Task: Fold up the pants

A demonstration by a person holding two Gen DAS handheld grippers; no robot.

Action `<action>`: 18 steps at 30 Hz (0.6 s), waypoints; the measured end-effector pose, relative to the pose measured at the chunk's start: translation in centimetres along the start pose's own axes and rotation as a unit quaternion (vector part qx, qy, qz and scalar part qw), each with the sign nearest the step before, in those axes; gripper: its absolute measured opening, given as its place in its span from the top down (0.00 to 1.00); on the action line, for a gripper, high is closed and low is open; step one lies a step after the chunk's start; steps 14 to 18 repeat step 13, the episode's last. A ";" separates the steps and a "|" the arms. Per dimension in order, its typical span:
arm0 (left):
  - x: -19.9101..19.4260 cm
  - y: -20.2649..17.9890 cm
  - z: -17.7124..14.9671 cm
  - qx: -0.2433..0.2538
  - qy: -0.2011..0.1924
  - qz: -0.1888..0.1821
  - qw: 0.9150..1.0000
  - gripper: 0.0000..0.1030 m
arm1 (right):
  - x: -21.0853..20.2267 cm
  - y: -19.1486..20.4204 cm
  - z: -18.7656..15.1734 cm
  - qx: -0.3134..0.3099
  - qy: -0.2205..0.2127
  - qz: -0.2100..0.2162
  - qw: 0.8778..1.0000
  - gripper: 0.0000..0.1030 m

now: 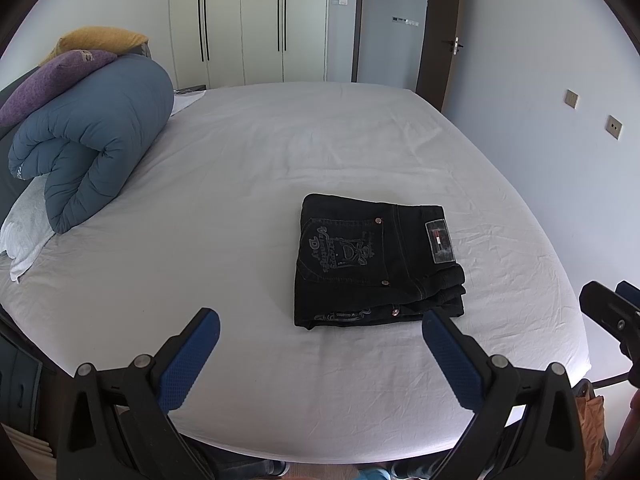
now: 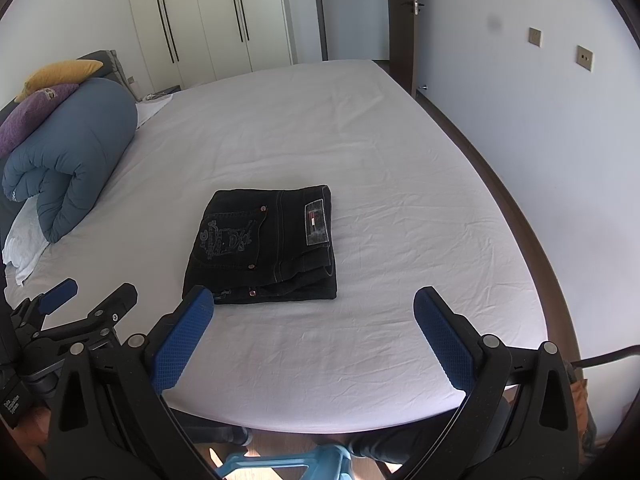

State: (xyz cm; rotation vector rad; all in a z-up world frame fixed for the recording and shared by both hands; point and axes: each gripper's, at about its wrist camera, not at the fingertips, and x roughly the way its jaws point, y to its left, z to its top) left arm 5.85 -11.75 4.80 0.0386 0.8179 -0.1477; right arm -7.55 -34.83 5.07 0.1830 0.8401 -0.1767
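A bedroom with white wardrobes (image 1: 244, 20) holds a bed (image 1: 240, 152) under a pale sheet, where a rolled blue duvet (image 1: 92, 136) lies at the far left with a purple cushion (image 1: 52, 80) and a yellow cushion (image 1: 100, 40) on top. The black pants (image 1: 376, 264) lie folded into a compact stack on the sheet near the front edge, back pocket and waistband label facing up. The left gripper (image 1: 320, 332) and right gripper (image 2: 314, 308) both hover just short of the stack, fingers spread wide and holding nothing.

black pants (image 1: 376, 260), folded compact, flat on bed (image 1: 240, 160)
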 end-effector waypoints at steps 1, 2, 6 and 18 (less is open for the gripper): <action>0.1 0.0 0.0 0.001 0.001 0.000 1.000 0.00 | 0.0 0.0 0.0 0.000 0.000 0.000 1.000 0.01; 0.2 0.0 0.0 0.001 0.001 0.000 1.000 0.00 | 0.1 0.0 0.0 0.000 0.001 0.001 1.000 0.01; 0.2 0.0 0.0 0.002 0.003 -0.003 1.000 0.00 | 0.3 -0.2 0.1 0.001 0.003 0.002 1.000 0.01; 0.3 0.1 -0.1 0.007 0.003 0.001 1.000 0.00 | 0.6 -0.3 -0.2 0.005 0.007 0.001 1.000 0.01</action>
